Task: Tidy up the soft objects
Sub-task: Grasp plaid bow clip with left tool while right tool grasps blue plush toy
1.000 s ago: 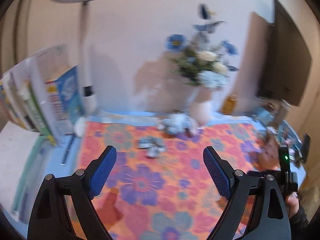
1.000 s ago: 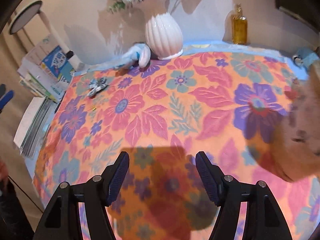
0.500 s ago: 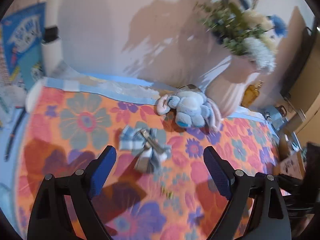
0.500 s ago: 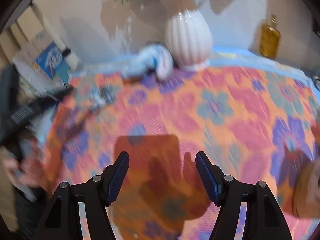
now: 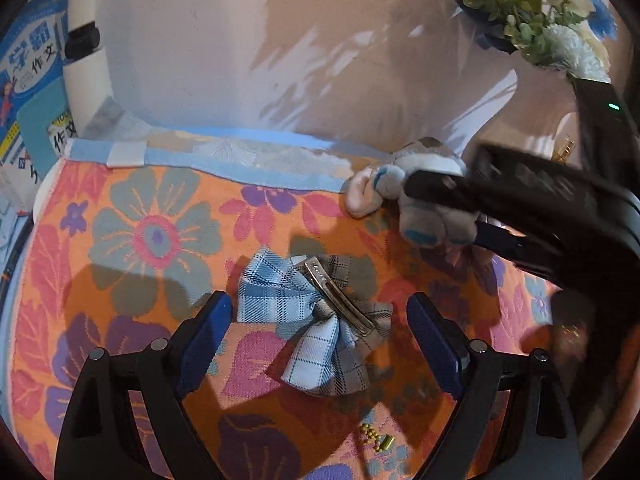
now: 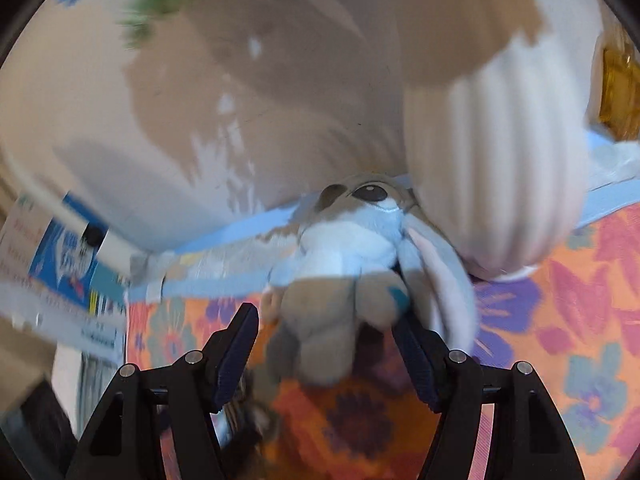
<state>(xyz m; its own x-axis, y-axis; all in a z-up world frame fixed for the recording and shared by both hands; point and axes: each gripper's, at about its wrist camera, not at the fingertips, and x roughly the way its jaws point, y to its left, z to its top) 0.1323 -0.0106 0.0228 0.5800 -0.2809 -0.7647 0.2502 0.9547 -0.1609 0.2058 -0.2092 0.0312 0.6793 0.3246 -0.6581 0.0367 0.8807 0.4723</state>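
Note:
A blue plaid fabric bow with a metal clip (image 5: 316,312) lies on the floral cloth (image 5: 152,248). My left gripper (image 5: 320,336) is open with the bow lying between its fingers. A blue-grey plush bunny (image 6: 344,284) lies at the back by the white ribbed vase (image 6: 500,168). My right gripper (image 6: 326,350) is open with its fingers on either side of the bunny's body. In the left wrist view the bunny (image 5: 420,196) shows with the right gripper's black fingers (image 5: 460,196) around it.
The wall stands close behind the bunny. Books (image 5: 28,80) and a white lamp post (image 5: 86,52) stand at the left. Artificial flowers (image 5: 532,16) rise from the vase. An amber bottle (image 6: 618,88) stands behind the vase. Small gold beads (image 5: 376,436) lie on the cloth.
Both grippers have moved forward toward the back of the table. The left one now straddles the bow and the right one straddles the bunny. Both stay open.

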